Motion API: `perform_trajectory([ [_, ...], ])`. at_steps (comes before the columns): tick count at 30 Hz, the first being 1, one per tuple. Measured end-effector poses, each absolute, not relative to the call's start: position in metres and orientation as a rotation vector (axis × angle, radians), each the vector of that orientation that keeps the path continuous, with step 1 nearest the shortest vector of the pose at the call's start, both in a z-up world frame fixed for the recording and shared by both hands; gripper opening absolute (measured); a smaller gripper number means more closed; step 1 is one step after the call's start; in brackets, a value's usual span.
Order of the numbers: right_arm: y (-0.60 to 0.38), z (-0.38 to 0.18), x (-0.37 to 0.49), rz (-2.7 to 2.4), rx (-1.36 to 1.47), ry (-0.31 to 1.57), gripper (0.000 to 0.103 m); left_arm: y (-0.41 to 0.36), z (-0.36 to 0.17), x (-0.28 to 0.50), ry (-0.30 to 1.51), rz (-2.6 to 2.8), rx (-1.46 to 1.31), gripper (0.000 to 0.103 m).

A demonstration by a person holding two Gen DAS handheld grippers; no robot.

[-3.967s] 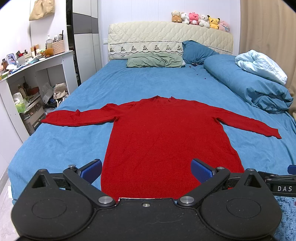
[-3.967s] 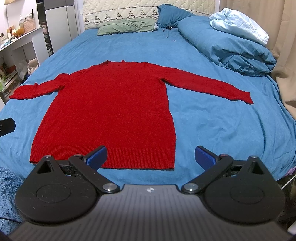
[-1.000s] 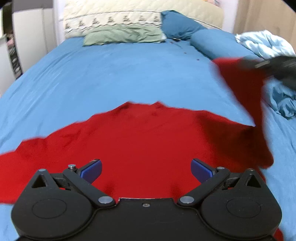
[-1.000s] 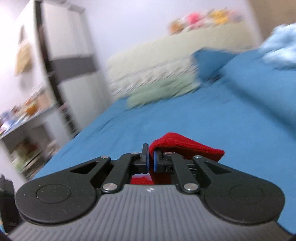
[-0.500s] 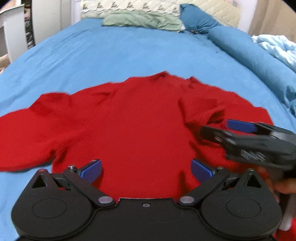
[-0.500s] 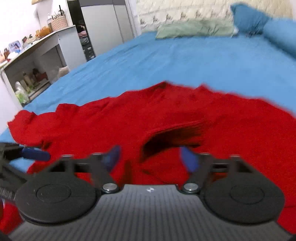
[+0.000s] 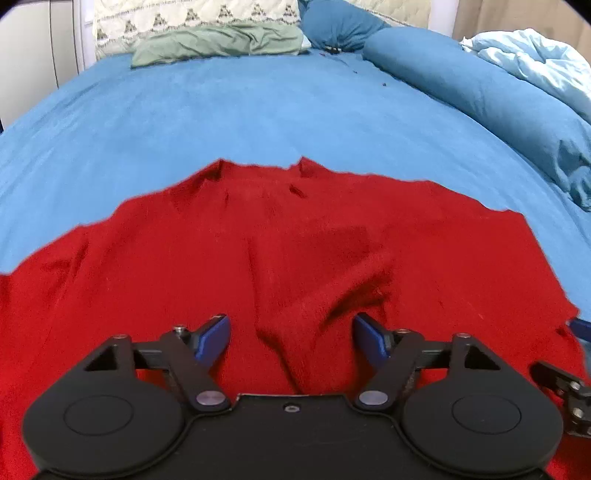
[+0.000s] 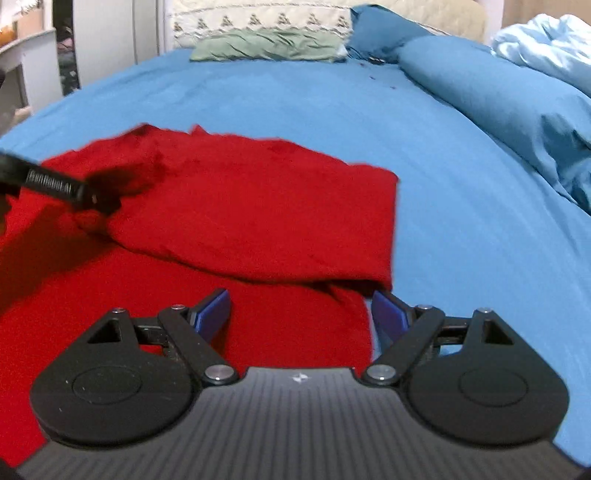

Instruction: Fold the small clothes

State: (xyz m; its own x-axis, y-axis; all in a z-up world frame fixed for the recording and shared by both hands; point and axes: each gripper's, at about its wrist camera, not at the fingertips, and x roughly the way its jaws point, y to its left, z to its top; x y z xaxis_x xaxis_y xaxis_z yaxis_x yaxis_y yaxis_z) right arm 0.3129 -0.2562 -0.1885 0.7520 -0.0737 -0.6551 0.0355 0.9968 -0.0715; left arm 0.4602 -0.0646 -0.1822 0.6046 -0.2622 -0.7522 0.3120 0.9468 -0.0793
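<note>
- Left wrist view: your left hand-held gripper [image 7: 291,334] is hovering low over the sweater [image 7: 155,266], its blue-padded jaws standing wide apart and gripping nothing.
- The red sweater is lying spread on the bed [image 7: 258,110], its collar [image 7: 258,166] pointing toward the headboard.
- The right sleeve [image 7: 325,288] is lying folded across the sweater's chest, and its end is sitting rumpled between your left fingers [image 7: 212,336] without touching them.
- A green pillow [image 7: 221,42] and a dark blue pillow [image 7: 336,24] are resting at the head of the bed, and a rolled blue duvet [image 7: 480,92] with a pale blue blanket [image 7: 532,62] on it is running along the bed's right side.
- Part of your right hand-held gripper [image 7: 565,391] is showing at the lower right edge; from here you cannot tell how its jaws stand.
- Right wrist view: your right hand-held gripper [image 8: 301,315] is hanging over the sweater's [image 8: 258,332] right edge, jaws spread wide and empty.
- One finger [image 8: 212,314] is sitting over red cloth, while the other is sitting at the cloth's border with the bed [image 8: 461,221].
- The folded sleeve [image 8: 258,221] is lying as a broad flap across the body, its fold line just ahead of your fingers.
- Your left hand-held gripper [image 8: 55,188] is reaching in from the left, its tip blurred above the sleeve's end.
- A table [image 8: 22,48] is standing beside the bed at far left.
</note>
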Motion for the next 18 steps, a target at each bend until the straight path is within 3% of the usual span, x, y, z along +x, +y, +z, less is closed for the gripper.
perform_trajectory([
  [1,-0.26,-0.191,0.311,-0.061,-0.042,0.71,0.1,-0.066,-0.181,0.458,0.846,-0.332,0.068,0.068],
  [5,-0.268,-0.193,0.316,-0.081,-0.002,0.687,0.1,-0.055,-0.174,0.457,0.816,-0.316,0.009,0.03],
  [6,-0.271,-0.193,0.317,-0.085,0.01,0.685,0.1,-0.05,-0.173,0.456,0.808,-0.293,-0.013,0.026],
  [17,-0.267,-0.192,0.326,-0.105,0.066,0.676,0.1,-0.011,-0.18,0.45,0.772,-0.276,-0.208,0.026],
  [18,-0.267,-0.192,0.327,-0.104,0.064,0.677,0.1,-0.009,-0.18,0.451,0.768,-0.273,-0.23,0.022],
])
